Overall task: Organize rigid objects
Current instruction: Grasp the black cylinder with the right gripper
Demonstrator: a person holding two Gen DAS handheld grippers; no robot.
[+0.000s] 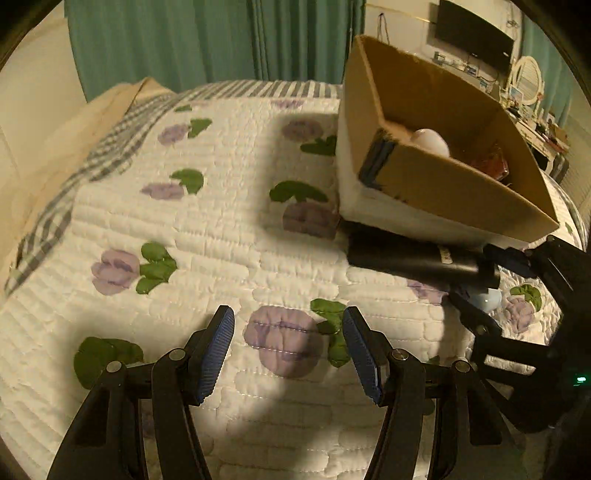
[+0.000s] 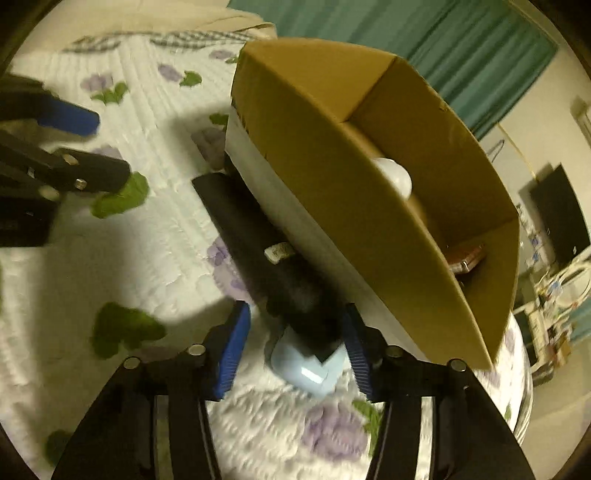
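A long black cylinder-like object (image 1: 406, 262) (image 2: 240, 218) lies on the floral quilt, tight against the white side of a cardboard box (image 1: 461, 184) (image 2: 332, 166). Its near end sits between the jaws of my right gripper (image 2: 293, 350) (image 1: 480, 275), which stands open: a gap shows beside the left pad. A small light-blue object (image 2: 306, 365) (image 1: 489, 299) rests on the quilt just under that end. Inside the box are a white egg-shaped thing (image 1: 430, 142) (image 2: 395, 175) and a dark red item (image 1: 493, 164) (image 2: 465, 256). My left gripper (image 1: 288, 350) (image 2: 96, 147) hangs open over bare quilt, left of the box.
The quilted bedspread (image 1: 207, 229) covers the bed, with a beige pillow (image 1: 74, 122) at its far left edge. Green curtains (image 1: 207, 40) hang behind. A wall television (image 1: 474, 35) and a cluttered dresser with a round mirror (image 1: 526, 79) stand beyond the box.
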